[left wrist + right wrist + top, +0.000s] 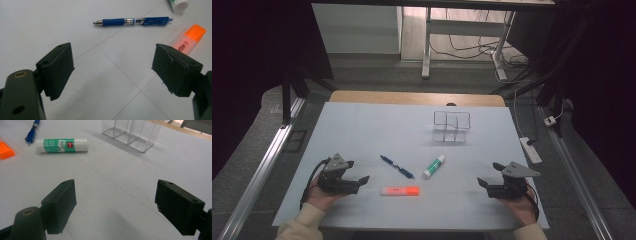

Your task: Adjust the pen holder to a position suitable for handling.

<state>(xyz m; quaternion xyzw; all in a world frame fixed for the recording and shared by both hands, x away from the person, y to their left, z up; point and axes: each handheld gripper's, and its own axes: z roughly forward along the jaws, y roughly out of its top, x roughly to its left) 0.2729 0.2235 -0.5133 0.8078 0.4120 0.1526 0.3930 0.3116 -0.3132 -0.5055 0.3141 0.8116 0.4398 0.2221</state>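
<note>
Nothing started yet, by the look of it. Left gripper [362, 179] low at the near left of the table [362, 125], jaws spread wide, nothing between them. Right gripper [482, 182] at the near right, jaws equally wide, also empty. Orange highlighter [400, 190] flat on the white surface just beside the left gripper, nearest item to it. Blue pen [397, 167] lying diagonally beyond the highlighter, apart from it. Green-and-white glue stick [434, 166] capped, on its side, between pen and right gripper. Clear divided organizer [452, 126] upright toward the far side, well apart from all three items; compartments empty as far as visible. Judged remaining: every pickup and every placement, likely into that organizer.
</note>
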